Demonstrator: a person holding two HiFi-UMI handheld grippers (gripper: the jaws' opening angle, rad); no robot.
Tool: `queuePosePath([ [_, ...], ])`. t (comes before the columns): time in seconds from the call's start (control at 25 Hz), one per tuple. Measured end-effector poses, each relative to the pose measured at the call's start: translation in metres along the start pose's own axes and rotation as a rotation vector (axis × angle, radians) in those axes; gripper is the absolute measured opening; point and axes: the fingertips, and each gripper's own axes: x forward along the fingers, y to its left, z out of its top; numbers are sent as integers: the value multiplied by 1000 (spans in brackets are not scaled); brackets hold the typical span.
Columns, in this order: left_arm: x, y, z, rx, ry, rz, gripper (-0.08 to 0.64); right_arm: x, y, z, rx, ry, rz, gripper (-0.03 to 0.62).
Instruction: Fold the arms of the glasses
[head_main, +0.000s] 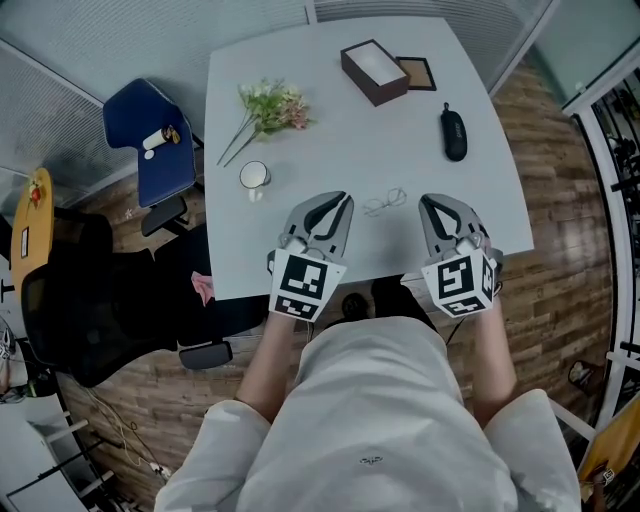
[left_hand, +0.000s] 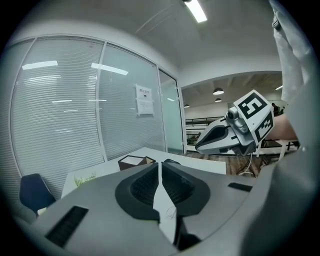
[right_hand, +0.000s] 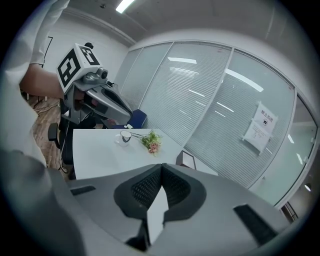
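Left gripper (head_main: 341, 200) and right gripper (head_main: 427, 202) hover over near table edge, each with jaws closed to a slit, nothing between them. Glasses (head_main: 385, 202) lie on white table (head_main: 340, 140) between the two tips, touching neither; arm position too small to read. Judgement: thin wire frame, light, likely to skid, lenses fragile. Pin the frame front, push each arm near its tip. Far right: black case (head_main: 454, 132)
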Motion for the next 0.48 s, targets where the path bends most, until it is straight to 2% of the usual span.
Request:
queuePosePath([
  [0.48,-1,-1,-5,-1,5,-7,31,-2,6,10,2,-15,-9,5],
])
